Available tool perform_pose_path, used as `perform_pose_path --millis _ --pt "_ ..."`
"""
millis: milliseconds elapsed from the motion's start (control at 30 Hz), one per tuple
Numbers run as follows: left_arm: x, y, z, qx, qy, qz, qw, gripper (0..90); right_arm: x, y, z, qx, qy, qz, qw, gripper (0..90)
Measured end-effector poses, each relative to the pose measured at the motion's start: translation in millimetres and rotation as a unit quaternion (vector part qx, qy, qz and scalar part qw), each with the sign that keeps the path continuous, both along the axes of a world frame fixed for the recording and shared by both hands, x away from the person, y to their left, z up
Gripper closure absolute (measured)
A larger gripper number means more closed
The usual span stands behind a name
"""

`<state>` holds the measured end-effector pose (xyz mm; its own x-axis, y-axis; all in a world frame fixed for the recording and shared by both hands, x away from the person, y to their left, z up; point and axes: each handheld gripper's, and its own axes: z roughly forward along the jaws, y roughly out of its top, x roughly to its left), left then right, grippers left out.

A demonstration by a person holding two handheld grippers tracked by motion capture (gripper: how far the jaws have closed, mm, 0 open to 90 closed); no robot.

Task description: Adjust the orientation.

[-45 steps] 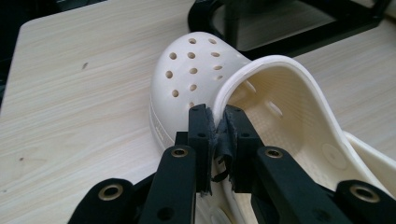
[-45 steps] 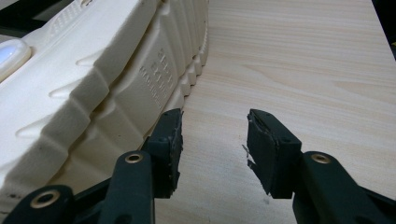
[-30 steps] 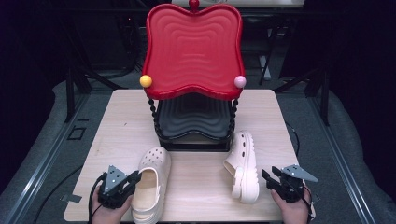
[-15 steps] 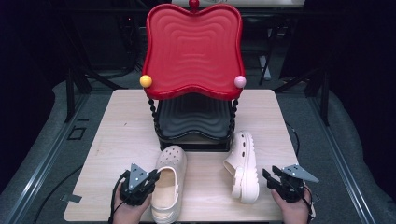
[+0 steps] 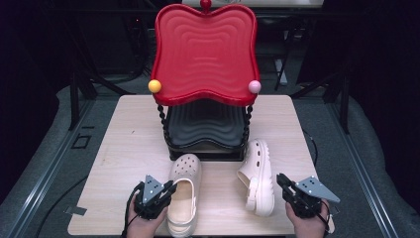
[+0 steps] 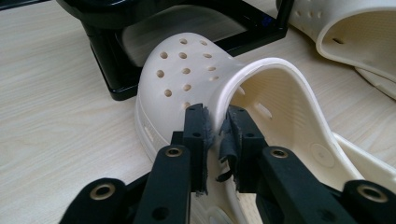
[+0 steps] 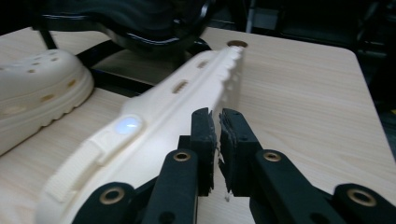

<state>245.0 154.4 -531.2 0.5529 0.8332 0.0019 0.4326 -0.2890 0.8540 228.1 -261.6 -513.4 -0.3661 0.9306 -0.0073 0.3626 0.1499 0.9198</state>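
The person's hands are cut off at the bottom edge of the high view, and the forearms cannot be made out; the far side of the black lower shelf (image 5: pixel 205 126) of the rack is hidden under the red wavy top tray (image 5: pixel 204 52); no brand, label or writing can be read on either shoe or on the rack.

The left gripper (image 6: pixel 217 123) has its jaws closed on the rim of the upright cream clog (image 6: pixel 196 79), one pad outside the opening edge and one inside, with the thin rim pinched between them; this clog stands sole-down on the light wooden table (image 5: pixel 129 134), its perforated toe just in front of the rack's black base.

The right gripper (image 7: pixel 218 126) has its jaws drawn almost together with only a thin slit between the frayed pads; whether they pinch anything cannot be told, though the tips sit just beside the sole edge of the second clog (image 7: pixel 154 116); that clog lies tipped on its side on the table, to the right of the first and apart from it.
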Motion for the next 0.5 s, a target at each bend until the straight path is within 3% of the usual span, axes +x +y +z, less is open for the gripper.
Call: perform_pose_path --millis 67,133,267,333,500 --pt "0.7 3.1 -0.2 -0.02 0.008 -0.006 0.9997 74.5 -1.1 7.2 1.6 -0.001 -0.003 0.014 0.9999 84.9" --pt "0.9 6.3 0.3 -0.027 0.006 -0.003 0.9996 70.0 -1.2 15.2 1.9 -0.005 0.0 0.03 0.9995 85.0" --pt "1.9 15.8 3.0 -0.048 0.013 -0.002 0.9988 62.3 1.5 25.1 -1.9 -0.038 0.016 0.049 0.998 85.1" --pt "1.8 20.1 3.8 -0.059 0.018 0.0 0.9981 60.4 3.4 26.9 -5.0 -0.049 0.02 0.048 0.9975 85.6" --pt "1.8 32.4 6.0 -0.069 0.019 0.013 0.9974 59.3 3.9 23.5 -4.6 -0.04 0.025 0.043 0.998 87.4"
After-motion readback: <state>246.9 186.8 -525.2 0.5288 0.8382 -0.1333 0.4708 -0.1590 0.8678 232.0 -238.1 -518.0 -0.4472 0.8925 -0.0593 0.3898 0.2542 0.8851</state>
